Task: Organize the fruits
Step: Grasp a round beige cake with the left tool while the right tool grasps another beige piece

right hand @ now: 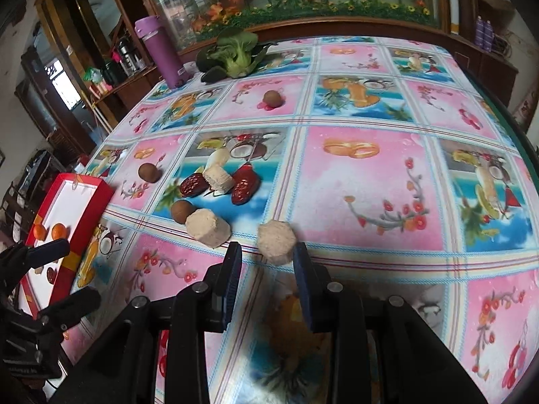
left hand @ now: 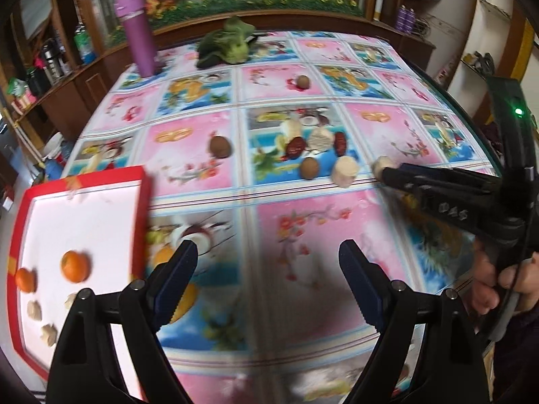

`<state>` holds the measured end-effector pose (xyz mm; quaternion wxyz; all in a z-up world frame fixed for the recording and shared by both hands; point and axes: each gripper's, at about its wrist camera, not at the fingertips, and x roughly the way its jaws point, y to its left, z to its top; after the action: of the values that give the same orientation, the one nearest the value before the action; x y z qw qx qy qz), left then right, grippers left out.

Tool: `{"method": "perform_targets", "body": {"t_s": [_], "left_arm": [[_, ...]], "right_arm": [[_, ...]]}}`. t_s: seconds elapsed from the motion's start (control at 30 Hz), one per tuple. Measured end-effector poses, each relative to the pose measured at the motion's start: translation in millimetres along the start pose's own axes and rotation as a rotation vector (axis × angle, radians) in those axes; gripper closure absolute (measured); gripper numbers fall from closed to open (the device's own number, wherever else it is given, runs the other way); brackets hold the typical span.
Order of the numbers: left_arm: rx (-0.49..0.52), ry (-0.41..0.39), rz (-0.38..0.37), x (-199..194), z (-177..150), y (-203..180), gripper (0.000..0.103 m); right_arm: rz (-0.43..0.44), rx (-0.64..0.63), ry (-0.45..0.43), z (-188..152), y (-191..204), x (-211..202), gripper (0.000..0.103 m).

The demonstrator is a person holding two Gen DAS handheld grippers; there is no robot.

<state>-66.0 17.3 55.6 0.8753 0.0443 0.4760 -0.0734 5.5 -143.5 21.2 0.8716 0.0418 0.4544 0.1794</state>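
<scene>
My right gripper (right hand: 267, 252) stands open, its fingertips on either side of a pale hexagonal piece (right hand: 276, 240) on the tablecloth; the right fingertip looks close to touching it. Left of it lie another pale piece (right hand: 209, 228), a brown round fruit (right hand: 182, 210), two red dates (right hand: 192, 184) and a third pale piece (right hand: 219, 178). My left gripper (left hand: 267, 252) is open and holds nothing, low over the cloth beside the red-rimmed white tray (left hand: 139, 219). The tray holds two oranges (left hand: 75, 266) and some pale bits (left hand: 34, 309).
A purple bottle (left hand: 138, 33) and a green leafy vegetable (left hand: 229, 45) stand at the table's far side. Two more brown fruits (left hand: 220, 147) (left hand: 303, 82) lie apart on the cloth. A hand (left hand: 498, 279) holds the right gripper near the right table edge (left hand: 471, 121).
</scene>
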Motion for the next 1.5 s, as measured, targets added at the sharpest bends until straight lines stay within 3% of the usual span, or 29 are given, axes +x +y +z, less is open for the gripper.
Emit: {"method": "perform_targets", "body": {"t_s": [0.13,0.17,0.2,0.47,0.6,0.73,0.8,0.83,0.9,0.97,1.07,1.27,1.4,1.5], "left_arm": [[0.025,0.026,-0.023,9,9,-15,0.017],[0.028,0.03,-0.032,11,12,-18,0.017],[0.029,0.032,-0.039,14,14,-20,0.017],[0.038,0.061,-0.099,44,38,-47,0.018],[0.033,0.081,-0.119,62,48,-54,0.031],[0.048,0.09,-0.112,76,55,-58,0.038],[0.051,0.096,-0.12,82,57,-58,0.05],[0.05,0.092,-0.119,84,58,-57,0.05],[0.059,0.073,-0.104,84,58,-57,0.068],[0.055,0.066,-0.111,84,58,-56,0.074],[0.034,0.055,-0.126,77,54,-52,0.074],[0.012,-0.029,-0.082,30,32,-40,0.074],[-0.03,-0.096,-0.051,-11,9,-12,0.074],[-0.098,-0.126,-0.005,-34,-8,25,0.074]], "right_arm": [[-0.039,-0.028,-0.001,0,1,8,0.073],[-0.045,-0.03,0.002,-1,0,9,0.079],[-0.052,-0.027,-0.013,-1,-3,8,0.079],[-0.094,0.112,-0.105,4,-39,-10,0.079],[-0.095,0.159,-0.126,5,-51,-17,0.078],[-0.066,0.17,-0.127,6,-52,-19,0.078],[-0.06,0.172,-0.126,6,-52,-18,0.078],[-0.059,0.17,-0.126,6,-52,-18,0.078],[-0.055,0.172,-0.128,6,-51,-18,0.078],[-0.049,0.172,-0.127,6,-51,-17,0.078],[-0.042,0.171,-0.144,6,-49,-19,0.078],[-0.019,0.139,-0.215,6,-40,-28,0.079],[0.077,0.135,-0.191,4,-23,-25,0.079],[0.167,0.114,-0.137,0,13,-17,0.079]]}}
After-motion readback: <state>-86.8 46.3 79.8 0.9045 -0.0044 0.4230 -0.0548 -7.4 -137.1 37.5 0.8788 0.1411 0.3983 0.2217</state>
